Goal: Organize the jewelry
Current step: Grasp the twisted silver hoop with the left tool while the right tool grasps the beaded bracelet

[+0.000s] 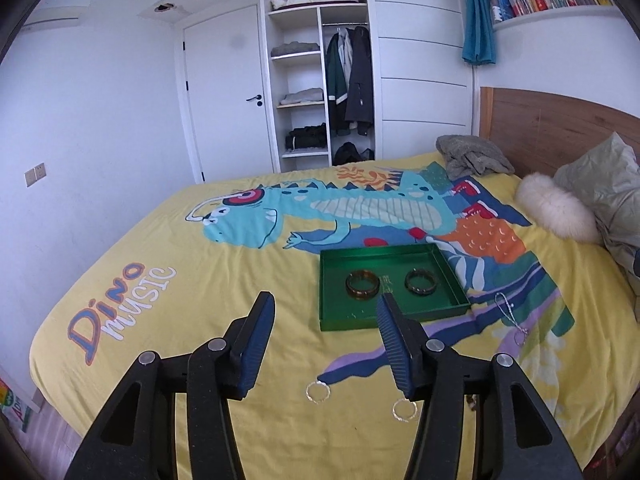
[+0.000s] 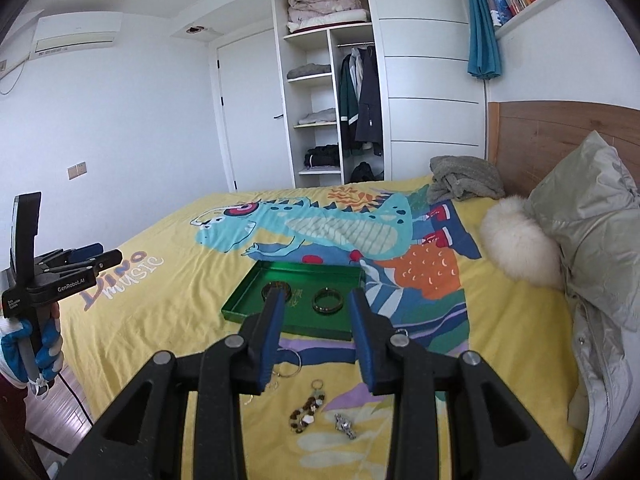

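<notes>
A half-finished tidy-up on a dinosaur-print bed: the left gripper hangs above the yellow bedspread with its jaws wide apart and holding nothing, while two small silver hoop earrings lie loose on the cover below it. Just beyond, a shallow green tray already carries two dark bangles, an amber-toned one on its left half and a darker one on its right, lying apart from each other with what looks like a fine chain between them. To the tray's right a thin silver chain trails across the printed fabric, outside the tray.

From the right wrist view, the right gripper also stands empty, jaws spread about as wide as the second bangle, aimed over the tray's near edge. Beneath it several pieces wait on the bedspread: a thin silver hoop half hidden behind the left jaw, a beaded keyring charm and a small silver piece beside it.

By this evidence the job is roughly a third done: the bangles are stowed, and at least five loose pieces remain to be gathered into the tray.
</notes>
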Demonstrator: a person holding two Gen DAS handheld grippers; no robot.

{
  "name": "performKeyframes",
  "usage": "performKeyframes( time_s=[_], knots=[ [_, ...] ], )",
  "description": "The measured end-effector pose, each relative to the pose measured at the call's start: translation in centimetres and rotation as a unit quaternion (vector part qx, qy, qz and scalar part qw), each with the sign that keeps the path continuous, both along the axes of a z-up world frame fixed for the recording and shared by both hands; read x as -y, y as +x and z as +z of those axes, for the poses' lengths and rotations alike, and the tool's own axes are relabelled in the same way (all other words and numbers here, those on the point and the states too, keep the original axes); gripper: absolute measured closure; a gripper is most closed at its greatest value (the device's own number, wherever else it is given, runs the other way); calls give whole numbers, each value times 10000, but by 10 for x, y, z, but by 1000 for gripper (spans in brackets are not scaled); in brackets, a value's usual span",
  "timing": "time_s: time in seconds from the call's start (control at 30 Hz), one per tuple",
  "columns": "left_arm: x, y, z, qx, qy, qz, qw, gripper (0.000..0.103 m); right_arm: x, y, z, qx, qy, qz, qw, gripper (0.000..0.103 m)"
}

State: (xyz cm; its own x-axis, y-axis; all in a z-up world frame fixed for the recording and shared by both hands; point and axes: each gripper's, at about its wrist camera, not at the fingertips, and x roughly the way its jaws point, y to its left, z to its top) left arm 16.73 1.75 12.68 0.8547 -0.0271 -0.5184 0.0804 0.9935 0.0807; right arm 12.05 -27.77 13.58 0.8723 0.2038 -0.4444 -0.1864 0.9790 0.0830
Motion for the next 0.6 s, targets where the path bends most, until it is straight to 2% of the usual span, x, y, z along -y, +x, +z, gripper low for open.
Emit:
performKeyframes(
  time_s=[0.2,0.43,0.6],
  knots=[
    [8,-14,-65,-527,-203,-303,9979,45,17,-14,-56,-405,84,138,9990,71],
    [23,-10,-146,-1242,-357,-423,9907,44,25,-2,-134,-1080,94,305,9936,71],
    [32,-2,-183,-1531,-427,-445,9863,44,25,11,-174,-1445,258,517,9878,71]
  ],
)
